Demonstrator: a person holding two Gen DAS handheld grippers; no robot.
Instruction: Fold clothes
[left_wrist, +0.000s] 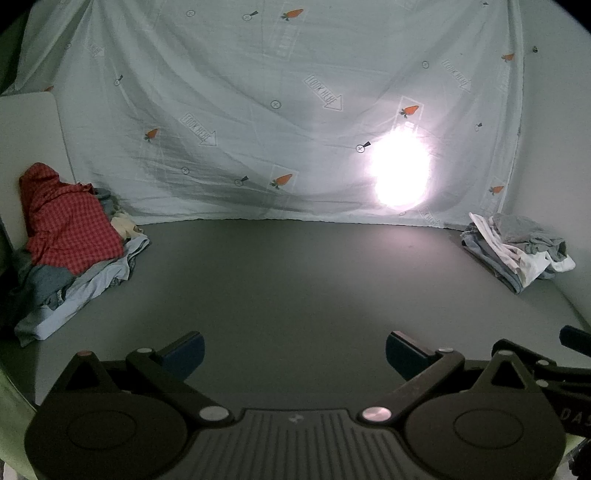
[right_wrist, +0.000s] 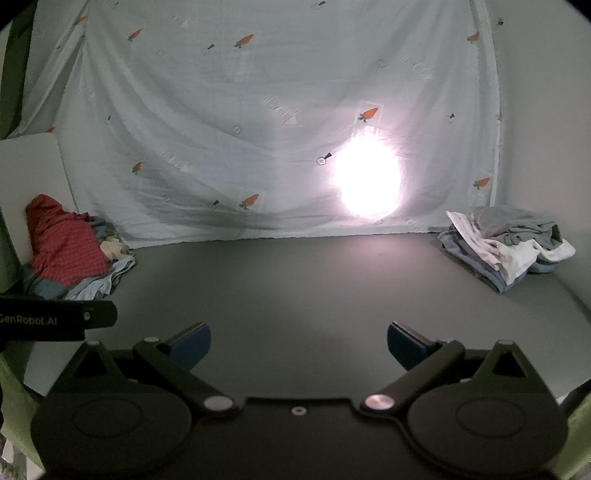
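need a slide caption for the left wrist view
Open left gripper over a grey table, clothes heaped at left and right, carrot-print sheet behind.

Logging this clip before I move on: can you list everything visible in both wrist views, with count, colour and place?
Unfolded clothes pile: one heap, red checked shirt on top of blue, grey and cream garments, far left of the table.
Second clothes pile: one stack, grey and white over pale blue items, far right of the table.
Table: one, dark grey, bare between the piles.
Backdrop sheet: one, pale green with carrot prints, hanging behind the table.
Light glare: one bright white spot, shining through the sheet right of centre.
White board: one, leaning behind the left pile.
Left gripper: black, blue fingers wide apart, holding nothing.
Right gripper: black, blue fingers wide apart, holding nothing.
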